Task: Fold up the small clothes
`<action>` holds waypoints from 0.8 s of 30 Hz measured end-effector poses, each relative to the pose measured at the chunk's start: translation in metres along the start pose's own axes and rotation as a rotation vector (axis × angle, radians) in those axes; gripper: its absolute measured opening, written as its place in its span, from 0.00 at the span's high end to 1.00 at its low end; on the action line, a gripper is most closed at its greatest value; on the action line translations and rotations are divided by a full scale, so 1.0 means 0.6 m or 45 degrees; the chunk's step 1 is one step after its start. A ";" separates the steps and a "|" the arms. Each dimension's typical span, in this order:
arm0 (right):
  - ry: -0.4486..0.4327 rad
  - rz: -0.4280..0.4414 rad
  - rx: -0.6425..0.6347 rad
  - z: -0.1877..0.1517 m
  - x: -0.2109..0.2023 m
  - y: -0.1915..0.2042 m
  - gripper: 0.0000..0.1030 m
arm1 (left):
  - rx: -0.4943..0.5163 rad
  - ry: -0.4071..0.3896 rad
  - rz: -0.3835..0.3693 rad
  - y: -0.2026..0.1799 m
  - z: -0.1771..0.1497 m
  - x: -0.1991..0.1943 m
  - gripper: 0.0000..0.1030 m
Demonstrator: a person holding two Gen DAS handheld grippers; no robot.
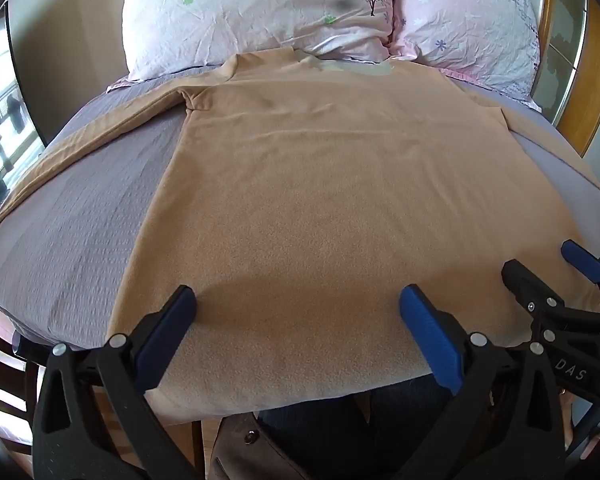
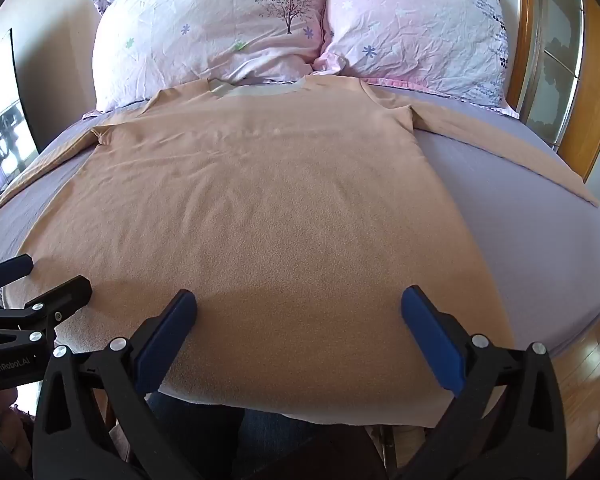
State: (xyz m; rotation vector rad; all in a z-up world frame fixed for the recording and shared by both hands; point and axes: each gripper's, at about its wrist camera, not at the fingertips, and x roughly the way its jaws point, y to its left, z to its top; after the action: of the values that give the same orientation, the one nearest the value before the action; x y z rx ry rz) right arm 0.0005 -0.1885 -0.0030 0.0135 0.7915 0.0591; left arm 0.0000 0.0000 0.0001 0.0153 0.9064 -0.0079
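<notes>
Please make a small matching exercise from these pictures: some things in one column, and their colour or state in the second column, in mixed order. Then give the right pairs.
Column 1:
1. shirt
2. bed sheet
3. pillows
4. left gripper

Column 2:
A. pink, with flower prints
B. tan, spread flat with sleeves out
C. open, holding nothing
D. lilac, under the garment

Pairs: 1-B, 2-D, 3-A, 4-C

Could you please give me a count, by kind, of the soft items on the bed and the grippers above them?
Tan long-sleeved shirt: 1
Pink floral pillows: 2, one on the left and one on the right
Grippers: 2, left gripper and right gripper, both open
Total: 5
</notes>
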 end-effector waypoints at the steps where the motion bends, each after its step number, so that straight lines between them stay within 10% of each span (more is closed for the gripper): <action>1: -0.001 0.001 0.001 0.000 0.000 0.000 0.01 | 0.000 -0.001 0.000 0.000 0.000 0.000 0.02; 24: -0.011 0.000 -0.001 0.002 -0.003 -0.001 0.01 | 0.001 -0.005 0.001 0.000 0.000 0.000 0.02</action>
State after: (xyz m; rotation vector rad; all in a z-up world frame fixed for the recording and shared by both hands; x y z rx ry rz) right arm 0.0003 -0.1891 -0.0011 0.0130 0.7829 0.0591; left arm -0.0002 0.0000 0.0002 0.0166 0.9022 -0.0073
